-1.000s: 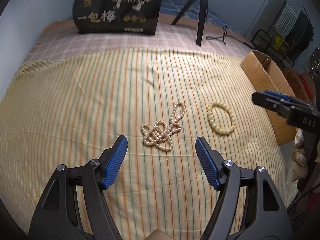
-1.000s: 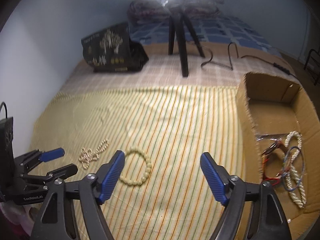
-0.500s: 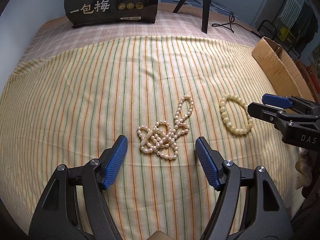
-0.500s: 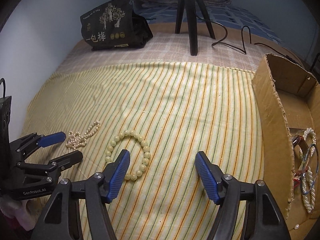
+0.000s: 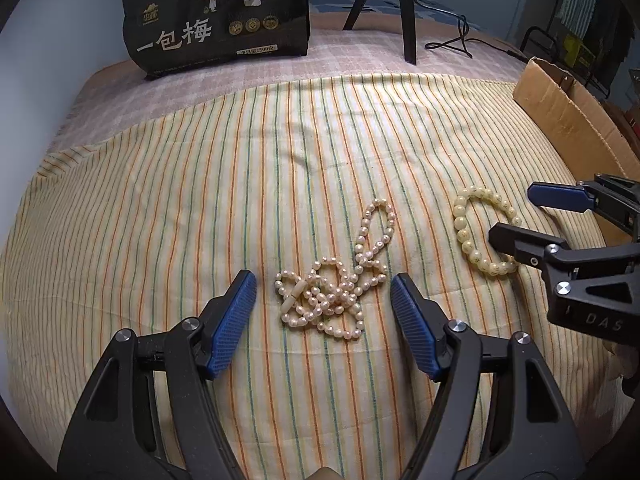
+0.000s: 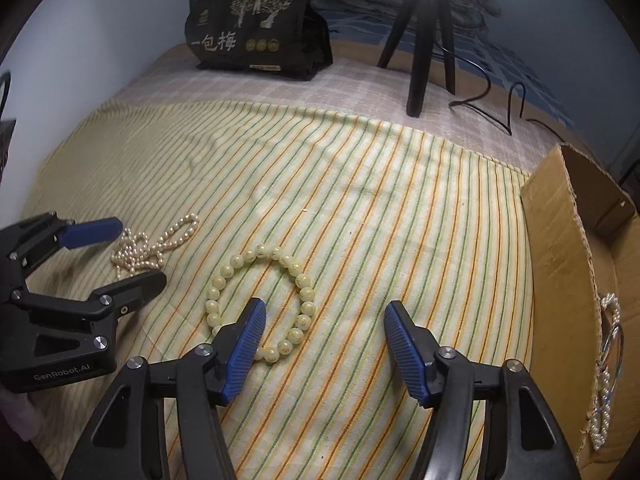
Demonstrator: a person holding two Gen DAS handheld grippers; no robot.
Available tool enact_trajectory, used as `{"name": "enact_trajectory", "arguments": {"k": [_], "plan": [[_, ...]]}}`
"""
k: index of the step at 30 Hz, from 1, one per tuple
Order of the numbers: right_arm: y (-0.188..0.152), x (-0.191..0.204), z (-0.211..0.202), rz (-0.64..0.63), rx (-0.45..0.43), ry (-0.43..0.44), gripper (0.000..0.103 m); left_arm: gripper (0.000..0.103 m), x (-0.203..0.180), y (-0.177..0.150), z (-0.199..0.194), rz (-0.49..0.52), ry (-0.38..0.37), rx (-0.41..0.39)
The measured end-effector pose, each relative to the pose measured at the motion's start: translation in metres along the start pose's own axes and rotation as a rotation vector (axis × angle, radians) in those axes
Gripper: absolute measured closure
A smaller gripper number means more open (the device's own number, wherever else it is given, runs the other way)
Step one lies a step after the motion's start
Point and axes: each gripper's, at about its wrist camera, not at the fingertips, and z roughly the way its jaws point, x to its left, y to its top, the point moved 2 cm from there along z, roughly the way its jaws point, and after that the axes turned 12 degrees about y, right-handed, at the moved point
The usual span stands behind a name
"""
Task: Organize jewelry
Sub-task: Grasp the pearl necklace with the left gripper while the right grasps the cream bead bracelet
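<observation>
- Left tongs [image 5: 323,312] gape, unclenched, astride the pearl necklace [image 5: 332,280] on the striped cloth [image 5: 200,208]; light, limp, tangled; best pinched at its knotted heap
- Right tongs [image 6: 322,340] are closing, gripping nothing yet, one finger inside the bead bracelet [image 6: 262,304], just right of the necklace; smooth, rollable beads; take one side of the ring
- Cardboard box [image 6: 560,264] stands farther right

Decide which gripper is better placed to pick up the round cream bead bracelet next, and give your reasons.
Right. The right gripper straddles the bead bracelet's near side, jaws closing, not yet gripping. The left gripper brackets the pearl necklace instead.

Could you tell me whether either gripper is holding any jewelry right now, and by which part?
Nothing is held. The left gripper brackets the tangled pearl necklace; the right gripper's closing jaws straddle the cream bead bracelet.
</observation>
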Motion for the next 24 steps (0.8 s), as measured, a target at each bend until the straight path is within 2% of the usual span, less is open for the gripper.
{"name": "enact_trajectory", "arguments": {"k": [1, 4, 6, 9, 11, 14, 20, 24], "plan": [[0.000, 0.002, 0.001, -0.012, 0.000, -0.007, 0.042, 0.031, -0.001, 0.000, 0.000, 0.007, 0.007, -0.007], [-0.001, 0.008, 0.002, -0.044, -0.007, -0.009, 0.055, 0.042, -0.005, -0.001, -0.002, 0.022, 0.011, -0.027], [-0.001, 0.012, 0.003, -0.060, -0.011, -0.003, 0.066, 0.052, -0.007, -0.001, -0.003, 0.032, 0.012, -0.035], [0.000, 0.016, 0.004, -0.068, -0.013, 0.010, 0.077, 0.077, -0.011, 0.000, -0.005, 0.041, -0.003, -0.037], [0.001, 0.017, 0.004, -0.063, -0.013, 0.021, 0.083, 0.088, -0.014, 0.001, -0.007, 0.050, -0.012, -0.034], [0.002, 0.016, 0.003, -0.052, -0.009, 0.032, 0.096, 0.093, -0.017, 0.003, -0.009, 0.053, -0.023, -0.022], [0.004, 0.012, -0.005, 0.010, -0.026, 0.096, 0.098, 0.095, -0.005, 0.005, -0.013, -0.028, -0.084, 0.017], [0.007, 0.012, -0.018, 0.020, -0.062, 0.107, 0.098, 0.098, 0.005, 0.008, -0.024, -0.056, -0.087, 0.000]]}}
